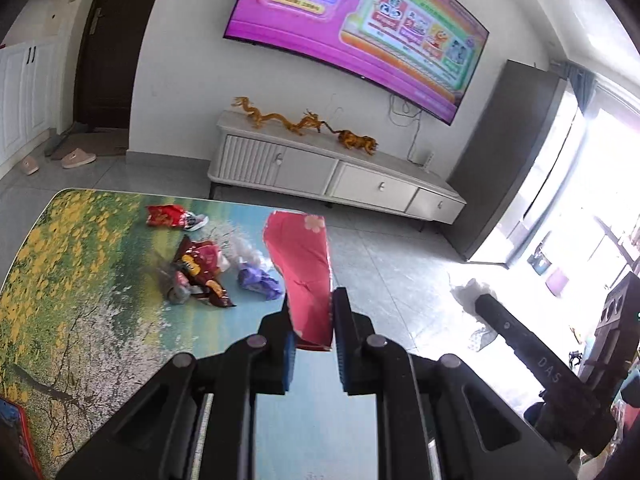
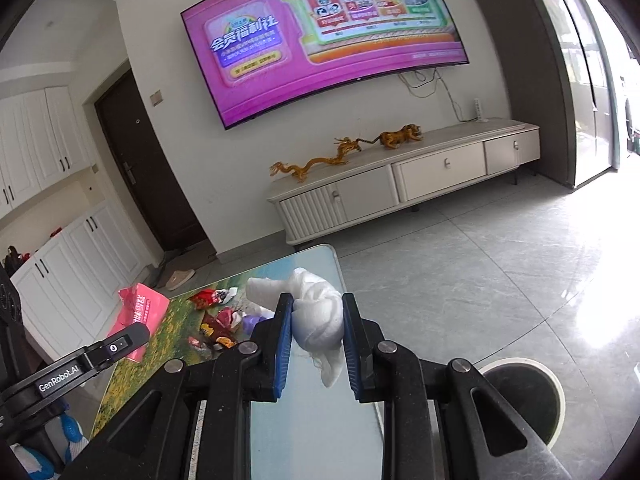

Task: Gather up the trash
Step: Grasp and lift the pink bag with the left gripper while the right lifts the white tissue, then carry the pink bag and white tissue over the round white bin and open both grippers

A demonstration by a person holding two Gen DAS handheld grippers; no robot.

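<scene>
Status: partway, by est. Left gripper (image 1: 312,312) is clamped on a flat red paper wrapper w/ flower print (image 1: 302,256), held above the table. Right gripper (image 2: 314,320) is pinched on a crumpled white tissue wad (image 2: 320,312). A round dark bin w/ pale rim (image 2: 524,396) is seen on the floor beside the table.

Left to collect: red snack bag (image 1: 166,216), brown/orange wrapper heap (image 1: 200,276), purple crumpled wrapper (image 1: 258,282).

Surface: glossy table w/ yellow-flower landscape print (image 1: 80,280). Room: grey tile floor (image 2: 480,264), wall TV (image 1: 360,28), white TV cabinet (image 1: 332,172).

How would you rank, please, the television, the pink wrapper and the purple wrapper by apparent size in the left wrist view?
1. Television
2. Pink wrapper, though it sits near the camera in the left tongs, which inflates it
3. Purple wrapper
</scene>
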